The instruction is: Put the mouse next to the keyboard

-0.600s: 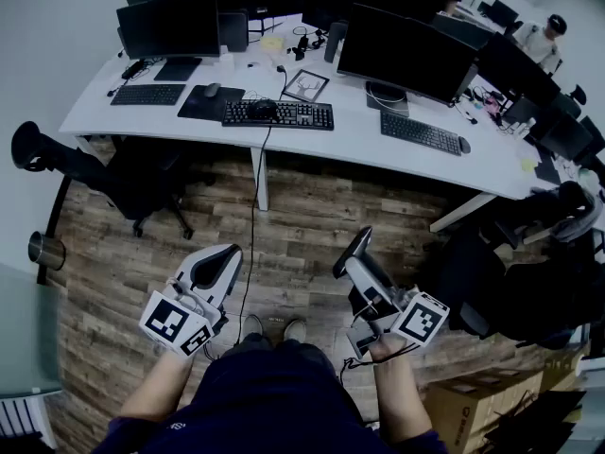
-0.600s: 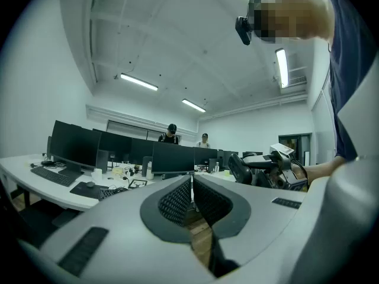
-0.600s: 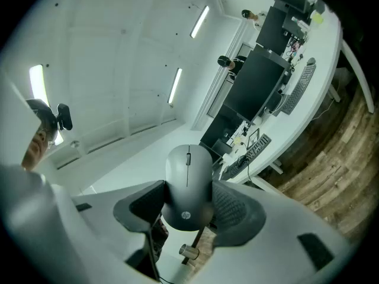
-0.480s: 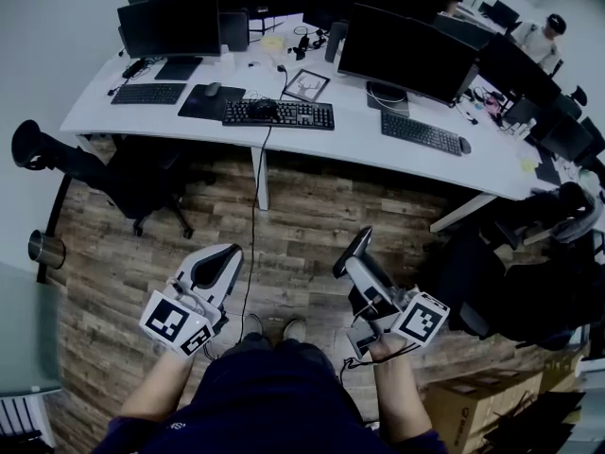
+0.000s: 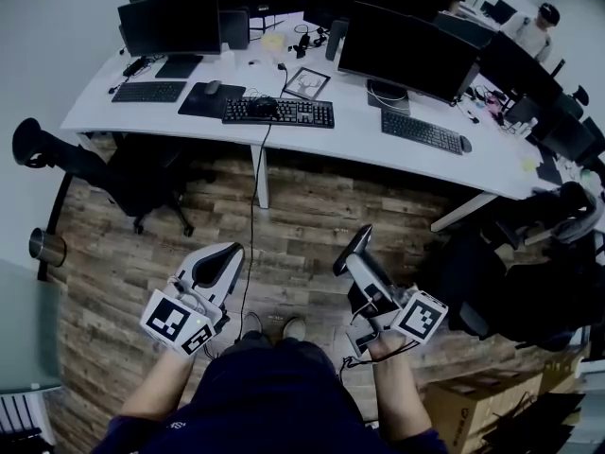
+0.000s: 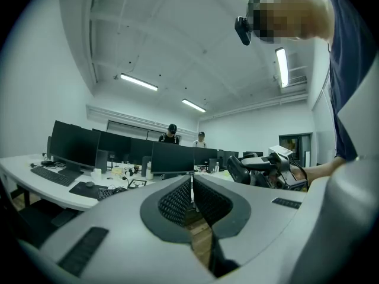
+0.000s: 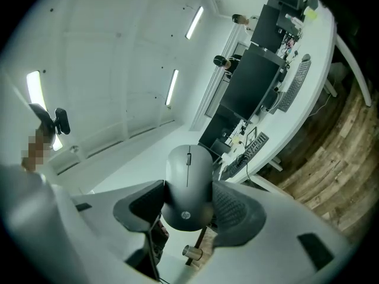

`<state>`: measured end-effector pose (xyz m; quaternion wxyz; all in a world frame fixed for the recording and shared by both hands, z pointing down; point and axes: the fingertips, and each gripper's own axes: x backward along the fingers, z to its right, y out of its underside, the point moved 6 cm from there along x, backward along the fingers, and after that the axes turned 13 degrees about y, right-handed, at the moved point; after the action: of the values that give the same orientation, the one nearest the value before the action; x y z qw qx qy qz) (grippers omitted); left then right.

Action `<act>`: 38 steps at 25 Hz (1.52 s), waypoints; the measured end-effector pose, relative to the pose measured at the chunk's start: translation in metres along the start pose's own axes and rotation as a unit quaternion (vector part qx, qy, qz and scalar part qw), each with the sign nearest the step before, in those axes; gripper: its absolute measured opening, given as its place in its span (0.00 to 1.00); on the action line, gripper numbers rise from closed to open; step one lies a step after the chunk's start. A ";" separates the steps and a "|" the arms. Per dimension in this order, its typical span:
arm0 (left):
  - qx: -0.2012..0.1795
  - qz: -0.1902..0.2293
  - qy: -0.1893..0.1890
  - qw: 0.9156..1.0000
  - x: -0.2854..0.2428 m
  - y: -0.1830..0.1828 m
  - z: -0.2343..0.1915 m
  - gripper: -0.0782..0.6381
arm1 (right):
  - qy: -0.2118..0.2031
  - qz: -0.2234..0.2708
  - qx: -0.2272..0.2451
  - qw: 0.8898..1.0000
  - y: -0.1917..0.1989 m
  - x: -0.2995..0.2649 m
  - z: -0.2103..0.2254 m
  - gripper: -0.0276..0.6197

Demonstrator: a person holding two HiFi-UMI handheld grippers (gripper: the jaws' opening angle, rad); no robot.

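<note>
Nothing of the task has moved since the earlier frame; only a far person [image 5: 534, 25] at two o'clock has shifted. Head view: left gripper [image 5: 227, 253] and right gripper [image 5: 357, 246] hang over wood floor [image 5: 302, 211], desk [image 5: 340, 148] and keyboard [image 5: 284, 113] well off at twelve o'clock. Left gripper view: jaws nearly together, empty. Right gripper view: jaws wide, clamped on the sides of the grey mouse [image 7: 188, 179]. Its smooth shell could slip free in carrying; grip depth is hard to judge
</note>
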<state>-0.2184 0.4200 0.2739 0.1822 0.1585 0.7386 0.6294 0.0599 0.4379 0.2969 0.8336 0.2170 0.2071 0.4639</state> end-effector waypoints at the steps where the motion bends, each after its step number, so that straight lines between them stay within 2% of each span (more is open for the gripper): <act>1: 0.000 0.000 0.000 1.000 -0.001 0.000 0.000 0.16 | 0.000 0.000 0.000 1.000 -0.001 0.000 0.001 0.44; 22: 0.003 -0.004 -0.023 1.000 -0.038 0.009 0.013 0.16 | 0.004 -0.020 -0.004 1.000 -0.026 0.007 0.039 0.44; 38: -0.007 -0.001 -0.031 0.999 -0.070 0.004 0.010 0.16 | 0.008 -0.016 0.017 1.000 -0.055 0.009 0.058 0.44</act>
<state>-0.1522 0.3970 0.2815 0.2071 0.1762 0.7283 0.6290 0.1333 0.4099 0.3125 0.8355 0.2236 0.2251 0.4486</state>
